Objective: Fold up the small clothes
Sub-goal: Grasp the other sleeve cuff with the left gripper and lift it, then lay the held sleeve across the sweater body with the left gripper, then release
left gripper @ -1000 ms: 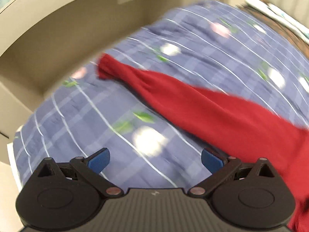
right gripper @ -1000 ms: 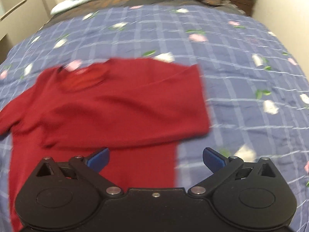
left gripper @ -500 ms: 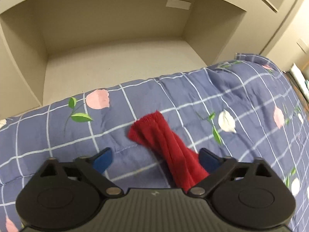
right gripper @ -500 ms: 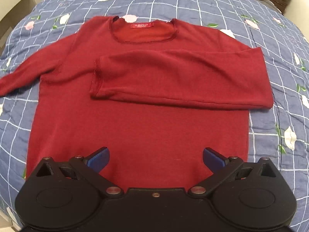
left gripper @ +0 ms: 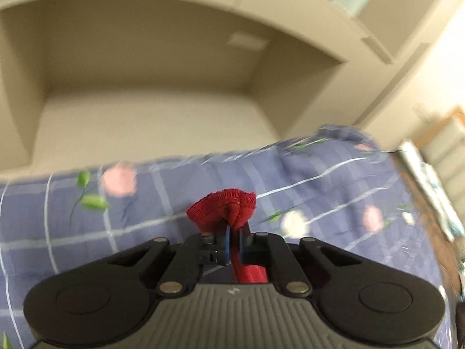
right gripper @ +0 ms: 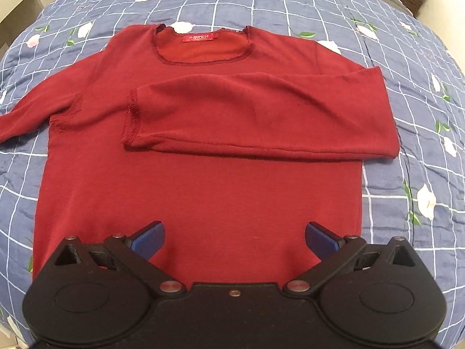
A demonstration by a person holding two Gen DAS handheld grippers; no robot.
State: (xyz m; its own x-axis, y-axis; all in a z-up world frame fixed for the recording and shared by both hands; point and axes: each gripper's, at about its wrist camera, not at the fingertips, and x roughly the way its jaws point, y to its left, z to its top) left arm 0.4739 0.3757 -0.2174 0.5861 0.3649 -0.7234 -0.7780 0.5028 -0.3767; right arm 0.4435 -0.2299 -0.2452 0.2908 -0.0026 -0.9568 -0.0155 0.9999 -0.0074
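Two views. Left wrist view: the left gripper has its blue-padded fingers drawn together on the cuff of a red sleeve, the fabric pinched between the pads. The cuff fans out beyond the fingertips as a crumpled, ribbed knit with an overlocked edge; the rest of the sleeve runs back under the black gripper body. Beneath lies a quilted bedspread, blue-violet with a thin white grid and printed pink and white flowers with green leaves. Behind the bed's edge stands a beige open alcove, smooth and matt, with a small pale label on its back wall too blurred to read. This view is motion-blurred at its margins.

Right wrist view: the right gripper hovers with its fingers spread wide and nothing between them, above the lower hem of the red sweater. The sweater lies flat, front up, on the same bedspread, a fine soft knit with a scooped neckline edged in darker stitching. One sleeve is folded across the chest, cuff toward the picture's left; the other extends off the left edge. A red neck label carries pale lettering too small to read. Dark clutter sits at the far upper right corner beyond the bed.
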